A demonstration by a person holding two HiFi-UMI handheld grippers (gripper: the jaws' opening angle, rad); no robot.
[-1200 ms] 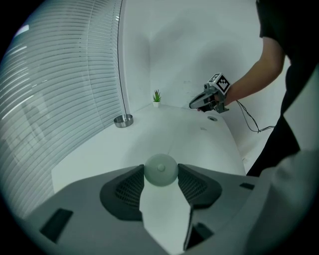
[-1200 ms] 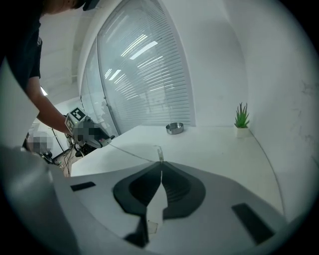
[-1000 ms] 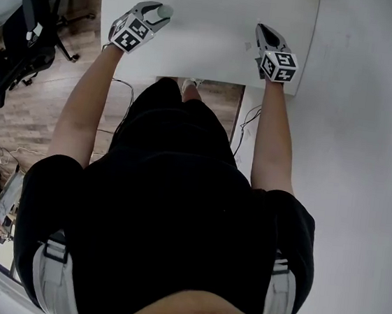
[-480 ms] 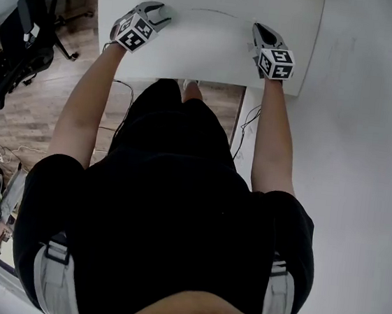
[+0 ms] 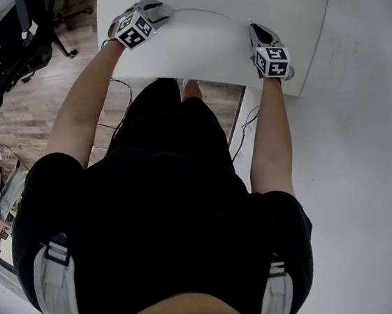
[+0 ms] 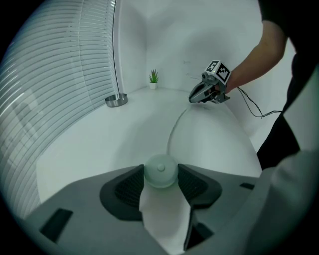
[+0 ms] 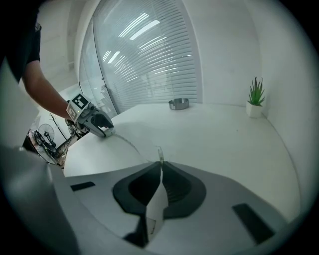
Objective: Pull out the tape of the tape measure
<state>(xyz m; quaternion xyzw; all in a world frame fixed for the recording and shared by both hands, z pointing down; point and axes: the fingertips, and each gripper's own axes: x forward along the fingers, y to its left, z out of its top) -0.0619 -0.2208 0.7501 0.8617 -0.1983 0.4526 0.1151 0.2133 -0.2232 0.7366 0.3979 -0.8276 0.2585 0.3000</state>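
- Round pale-green plastic tape measure case (image 6: pixel 160 171), smooth, clamped between the left gripper's (image 5: pixel 161 11) ribbed dark pads.
- Thin white tape (image 6: pixel 172 130) arcs over the smooth white table (image 5: pixel 290 9); right gripper (image 5: pixel 255 30) jaws pinched together on its tip.
- Both grippers near the table's front edge; round metal dish (image 7: pixel 178 103) and small potted plant (image 7: pixel 255 99) well apart.

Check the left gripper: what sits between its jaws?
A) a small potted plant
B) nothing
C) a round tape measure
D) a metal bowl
C: the left gripper view shows the left gripper clamped on a round pale tape measure, with its tape curving across the table to the right gripper.
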